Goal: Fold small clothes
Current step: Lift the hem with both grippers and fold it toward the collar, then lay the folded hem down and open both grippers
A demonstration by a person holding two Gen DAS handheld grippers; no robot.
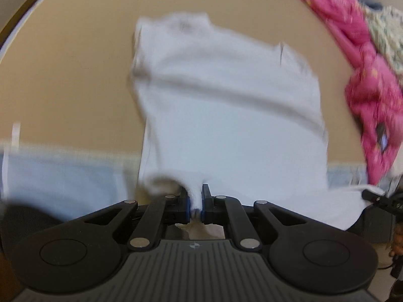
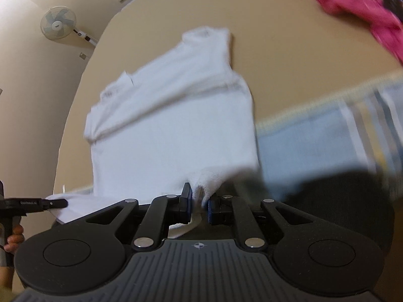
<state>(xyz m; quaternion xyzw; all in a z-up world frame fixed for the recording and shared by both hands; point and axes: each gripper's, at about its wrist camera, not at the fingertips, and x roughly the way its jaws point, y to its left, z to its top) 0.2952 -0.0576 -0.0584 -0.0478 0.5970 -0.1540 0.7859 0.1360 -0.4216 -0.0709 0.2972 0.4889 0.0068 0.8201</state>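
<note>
One white shirt (image 1: 226,105), one pink garment (image 1: 370,95), one fan (image 2: 58,22).

Matte black linkage arms, silver round rivets at the joints. Ribbed grey base plate with a small crosshair mark. Blue pads on black fingers (image 1: 206,202). Same build on the right gripper (image 2: 199,205). Bare-skinned hand (image 2: 13,237) at the edge.

white shirt (image 1: 226,100) — motion-blurred | pink garment (image 1: 365,75) — cut off at edge, blurred
</note>
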